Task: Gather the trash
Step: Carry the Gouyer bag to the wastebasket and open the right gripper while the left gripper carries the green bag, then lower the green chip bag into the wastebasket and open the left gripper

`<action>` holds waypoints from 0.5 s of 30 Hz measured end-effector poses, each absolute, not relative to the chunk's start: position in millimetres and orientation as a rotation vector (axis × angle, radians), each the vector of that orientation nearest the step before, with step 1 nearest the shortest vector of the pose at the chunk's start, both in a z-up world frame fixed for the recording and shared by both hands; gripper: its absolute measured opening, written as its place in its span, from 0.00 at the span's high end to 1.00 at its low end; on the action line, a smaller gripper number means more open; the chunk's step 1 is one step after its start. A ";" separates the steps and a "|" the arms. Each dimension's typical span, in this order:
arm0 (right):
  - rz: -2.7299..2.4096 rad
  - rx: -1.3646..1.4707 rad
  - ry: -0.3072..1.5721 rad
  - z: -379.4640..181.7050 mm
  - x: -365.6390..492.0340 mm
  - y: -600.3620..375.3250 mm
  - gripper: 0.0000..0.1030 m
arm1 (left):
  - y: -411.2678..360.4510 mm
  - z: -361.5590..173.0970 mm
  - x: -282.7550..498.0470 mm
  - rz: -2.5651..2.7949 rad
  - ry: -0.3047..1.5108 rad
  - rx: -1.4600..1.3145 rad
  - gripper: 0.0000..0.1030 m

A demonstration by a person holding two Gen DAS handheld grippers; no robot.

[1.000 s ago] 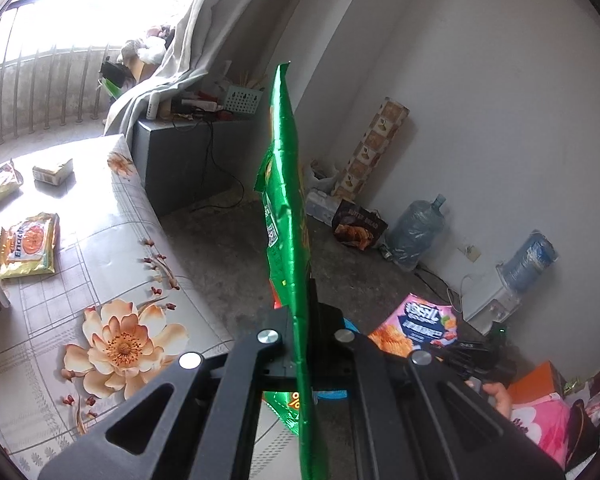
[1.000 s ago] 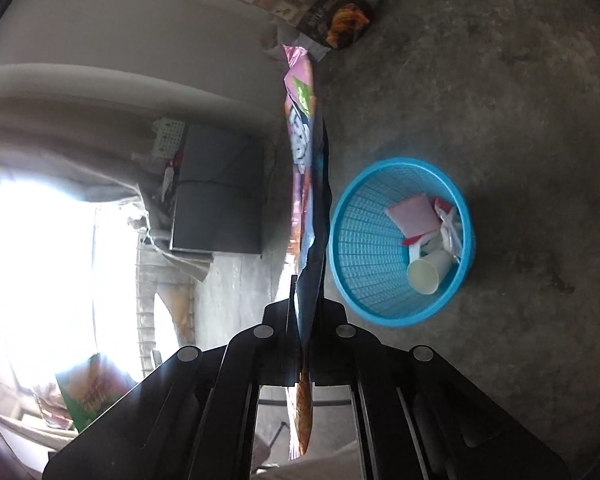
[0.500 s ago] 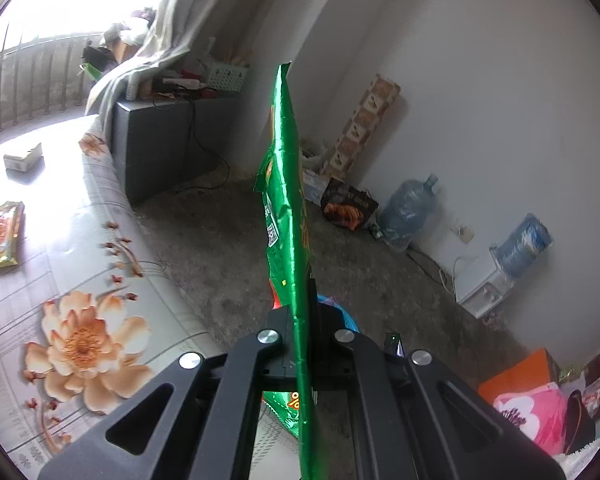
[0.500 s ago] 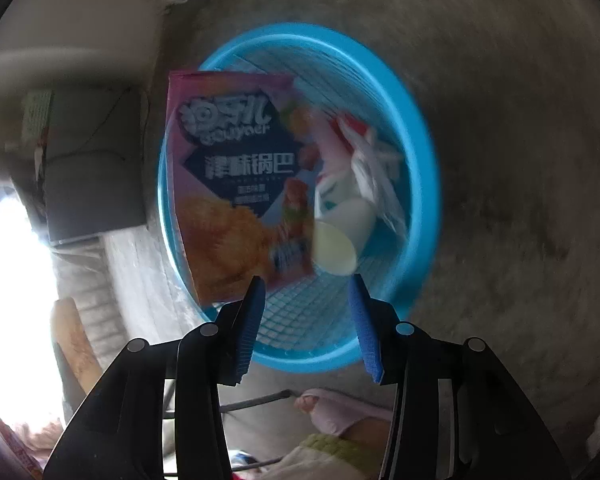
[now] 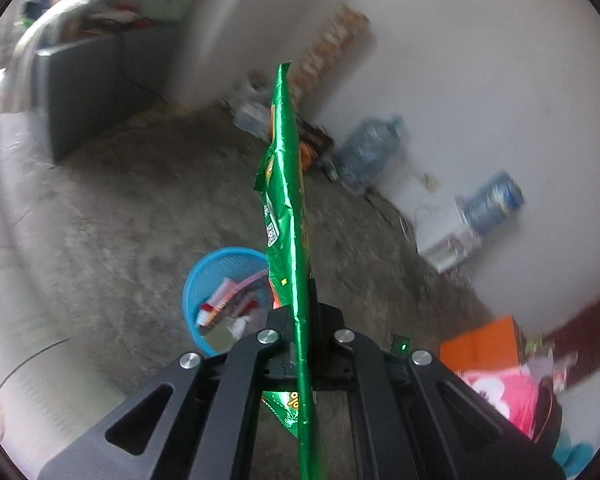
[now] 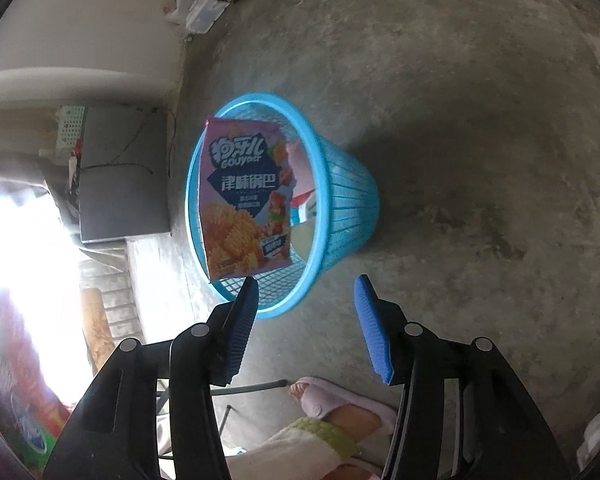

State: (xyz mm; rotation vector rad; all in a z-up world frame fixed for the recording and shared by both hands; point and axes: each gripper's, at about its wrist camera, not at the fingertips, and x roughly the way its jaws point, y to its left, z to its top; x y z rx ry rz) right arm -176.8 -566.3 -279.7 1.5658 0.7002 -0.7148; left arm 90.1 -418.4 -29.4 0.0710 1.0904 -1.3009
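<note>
- Left wrist view: the left gripper (image 5: 302,354) is clenched on a green snack wrapper (image 5: 286,216), which stands edge-on between the jaws and rises up the middle of the picture.
- Below and to the left of the wrapper, on the concrete floor (image 5: 140,200), sits the blue basket (image 5: 204,280); it already holds several pieces of trash (red, white and pink scraps, too blurred to name). The wrapper is not yet over the basket's mouth, only near its rim as this view shows it.
- Right wrist view: the right gripper (image 6: 305,322) has just been opening, and its blue pads (image 6: 242,326) stand apart with nothing between them.
- The pink snack bag (image 6: 246,196) it let go of lies against the inner wall of the basket (image 6: 340,216), its lower edge near the near rim, its printed face up; a pale cup shows beside it inside.
- A slippered foot (image 6: 340,404) of the person shows at the lower edge, well clear of the basket.
- Step in hand, as I judge it: the right hand's drop is done, and the left hand's delivery is under way.
- Next move calls for bringing the green wrapper over the basket's mouth before the jaws part; a thin foil bag may drift sideways, so a release low and central seems wise.
</note>
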 end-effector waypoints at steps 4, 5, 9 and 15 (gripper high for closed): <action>-0.713 1.589 0.694 -288.2 -188.1 -561.5 0.52 | -471.7 -57.2 70.1 -1.382 1.119 0.270 1.00; -0.712 1.596 0.694 -290.2 -190.5 -560.0 0.52 | -482.8 -64.2 68.2 -1.391 1.123 0.315 0.99; -0.714 1.624 0.693 -293.4 -202.0 -552.6 0.52 | -531.9 -117.9 56.6 -1.318 1.122 0.556 0.41; -0.702 1.647 0.681 -291.1 -210.1 -540.2 0.52 | -538.0 -153.4 76.0 -1.093 1.159 0.562 0.28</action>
